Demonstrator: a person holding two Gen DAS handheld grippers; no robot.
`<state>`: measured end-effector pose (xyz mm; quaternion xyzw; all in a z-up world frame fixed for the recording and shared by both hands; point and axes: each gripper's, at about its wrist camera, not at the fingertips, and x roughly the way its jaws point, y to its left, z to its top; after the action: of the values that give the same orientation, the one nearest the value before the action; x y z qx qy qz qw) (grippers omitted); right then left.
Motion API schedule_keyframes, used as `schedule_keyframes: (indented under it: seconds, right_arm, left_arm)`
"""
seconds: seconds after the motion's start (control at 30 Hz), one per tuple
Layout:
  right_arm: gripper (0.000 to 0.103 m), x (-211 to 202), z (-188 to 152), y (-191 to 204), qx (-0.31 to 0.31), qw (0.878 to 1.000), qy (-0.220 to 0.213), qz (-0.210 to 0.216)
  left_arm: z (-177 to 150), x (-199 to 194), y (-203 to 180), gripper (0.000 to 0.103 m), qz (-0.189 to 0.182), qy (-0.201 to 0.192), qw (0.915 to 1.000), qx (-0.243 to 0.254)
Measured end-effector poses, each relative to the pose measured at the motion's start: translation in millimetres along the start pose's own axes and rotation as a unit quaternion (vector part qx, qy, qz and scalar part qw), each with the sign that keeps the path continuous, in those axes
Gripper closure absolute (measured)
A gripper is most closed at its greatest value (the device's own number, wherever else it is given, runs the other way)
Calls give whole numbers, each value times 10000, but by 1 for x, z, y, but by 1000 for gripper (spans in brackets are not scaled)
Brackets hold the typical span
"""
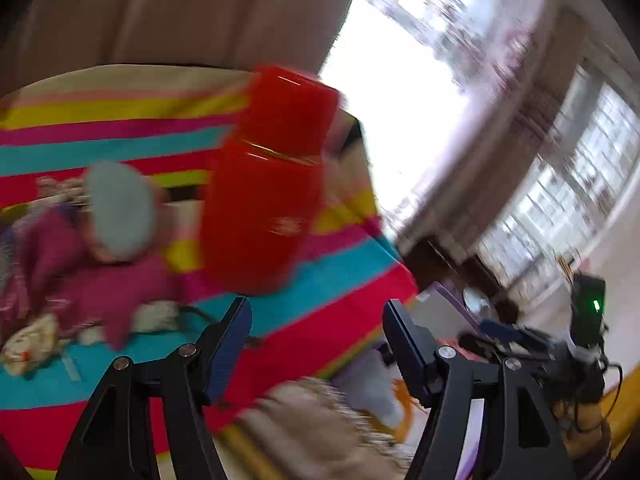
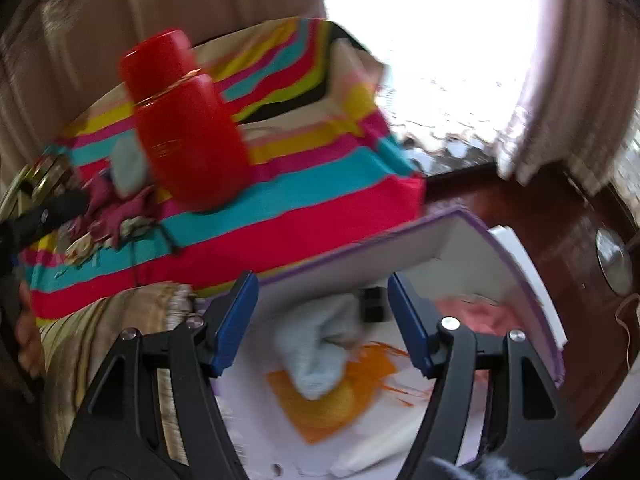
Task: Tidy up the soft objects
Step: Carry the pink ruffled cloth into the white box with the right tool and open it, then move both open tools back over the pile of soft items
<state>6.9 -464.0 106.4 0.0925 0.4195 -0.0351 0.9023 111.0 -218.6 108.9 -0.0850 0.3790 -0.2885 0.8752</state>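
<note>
A: Left wrist view first. What do you see?

B: The left gripper [image 1: 316, 320] is spread wide with nothing between its blue pads. Ahead, blurred, a red flask [image 1: 268, 184] stands on a striped cloth [image 1: 320, 280]. Left of the flask lies a pale blue sock [image 1: 120, 210] on a magenta cloth heap [image 1: 100, 284].

A: And the right wrist view?

B: The right gripper [image 2: 322, 312] is also wide open and holding nothing. It hangs over a white box [image 2: 460, 240] with a purple rim. In the box lie a pale blue sock [image 2: 320, 352], partly on an orange cloth [image 2: 340, 400], and something pink [image 2: 480, 312] too blurred to name. The red flask [image 2: 188, 132] stands on the striped cloth [image 2: 320, 208] beyond the box
</note>
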Motion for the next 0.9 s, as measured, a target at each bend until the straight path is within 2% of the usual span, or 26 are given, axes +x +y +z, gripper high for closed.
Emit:
schedule_keyframes:
  seconds: [0.2, 0.43, 0.6, 0.7, 0.9]
  right_arm:
    - [33, 2, 7, 64, -585, 9976, -5, 365]
    - [33, 2, 22, 135, -1229, 9897, -123, 727]
    - [32, 11, 36, 181, -1581, 9832, -243, 875]
    - [26, 19, 47, 206, -1670, 9809, -354, 933]
    - [21, 44, 65, 246, -1807, 9781, -424, 940]
  left_arm:
    - [9, -34, 78, 34, 425, -534, 9950, -727]
    - [14, -76, 162, 34, 986, -1101, 9784, -1443]
    - [8, -91, 214, 34, 1260, -1245, 9652, -1924]
    - [0, -93, 240, 34, 1391, -1247, 9585, -2153]
    - [-19, -83, 289, 27, 1542, -1123, 9465, -2603]
